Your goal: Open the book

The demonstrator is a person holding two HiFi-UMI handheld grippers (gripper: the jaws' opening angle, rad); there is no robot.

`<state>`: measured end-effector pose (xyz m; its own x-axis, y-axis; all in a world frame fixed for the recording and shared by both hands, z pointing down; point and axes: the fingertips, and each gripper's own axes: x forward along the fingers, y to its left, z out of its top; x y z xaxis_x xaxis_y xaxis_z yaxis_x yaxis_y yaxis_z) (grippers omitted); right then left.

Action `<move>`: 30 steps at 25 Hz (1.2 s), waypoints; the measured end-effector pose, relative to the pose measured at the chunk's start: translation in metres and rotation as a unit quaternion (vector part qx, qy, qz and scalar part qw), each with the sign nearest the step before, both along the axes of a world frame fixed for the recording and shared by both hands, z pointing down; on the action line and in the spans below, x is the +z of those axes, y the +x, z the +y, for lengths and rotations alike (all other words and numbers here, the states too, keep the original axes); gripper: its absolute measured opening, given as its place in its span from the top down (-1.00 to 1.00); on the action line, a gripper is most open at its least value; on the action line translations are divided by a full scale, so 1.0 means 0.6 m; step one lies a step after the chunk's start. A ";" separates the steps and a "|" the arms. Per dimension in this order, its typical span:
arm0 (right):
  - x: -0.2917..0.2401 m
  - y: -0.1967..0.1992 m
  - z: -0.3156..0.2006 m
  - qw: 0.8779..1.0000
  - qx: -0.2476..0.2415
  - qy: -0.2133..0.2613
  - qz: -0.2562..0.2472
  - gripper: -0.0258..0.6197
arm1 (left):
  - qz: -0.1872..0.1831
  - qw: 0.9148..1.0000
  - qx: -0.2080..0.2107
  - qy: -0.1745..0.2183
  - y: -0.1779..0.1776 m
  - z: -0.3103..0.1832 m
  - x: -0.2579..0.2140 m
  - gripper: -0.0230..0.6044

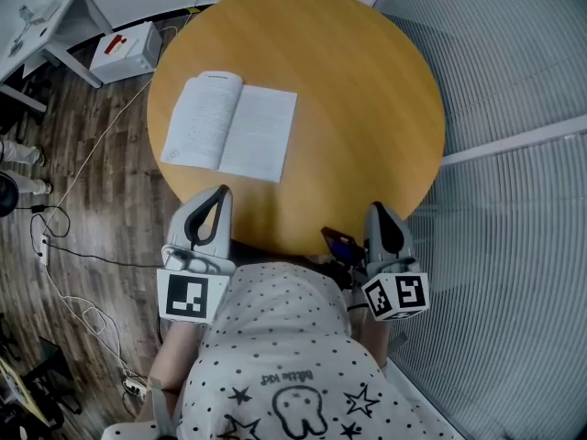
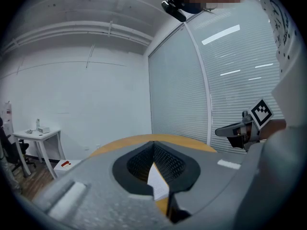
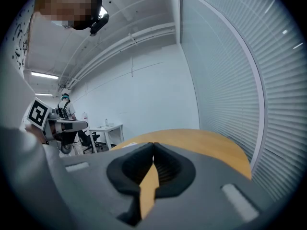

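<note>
The book (image 1: 231, 125) lies open on the round wooden table (image 1: 367, 90), white pages up, left of the middle. My left gripper (image 1: 220, 192) hangs at the table's near edge, just short of the book, jaws shut with nothing in them. In the left gripper view the tips (image 2: 153, 143) meet, and a sliver of the book's page (image 2: 157, 183) shows below them. My right gripper (image 1: 377, 208) rests over the near right edge, also shut and empty, its tips (image 3: 153, 144) pressed together above the bare tabletop (image 3: 201, 140).
A white box (image 1: 126, 51) with a red mark sits on the wood floor left of the table. Cables (image 1: 64, 273) run along the floor. A white desk (image 1: 41, 12) stands at the far left. A ribbed blind wall (image 1: 514, 108) runs close along the right.
</note>
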<state>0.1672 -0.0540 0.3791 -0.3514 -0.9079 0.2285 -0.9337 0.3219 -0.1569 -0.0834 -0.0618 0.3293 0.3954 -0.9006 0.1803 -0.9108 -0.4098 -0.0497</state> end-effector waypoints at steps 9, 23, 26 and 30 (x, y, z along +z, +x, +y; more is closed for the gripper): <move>0.001 -0.006 0.000 1.000 -0.014 -0.007 0.005 0.91 | -0.002 1.000 -0.016 -0.008 -0.006 0.014 0.003 0.90; 0.009 -0.017 -0.008 0.999 -0.041 -0.004 0.014 0.91 | 0.002 0.999 -0.033 -0.015 -0.015 0.010 0.016 0.89; 0.007 -0.015 -0.004 0.999 -0.041 -0.006 0.018 0.91 | 0.001 1.000 -0.027 -0.013 -0.011 0.009 0.008 0.89; 0.001 -0.012 0.001 0.999 -0.036 -0.006 0.021 0.91 | 0.005 1.000 -0.022 -0.016 -0.008 0.010 0.001 0.89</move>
<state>0.1600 -0.0532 0.3796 -0.4052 -0.8777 0.2559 -0.9142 0.3865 -0.1221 -0.0881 -0.0555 0.3299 0.3583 -0.9108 0.2050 -0.9281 -0.3712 -0.0274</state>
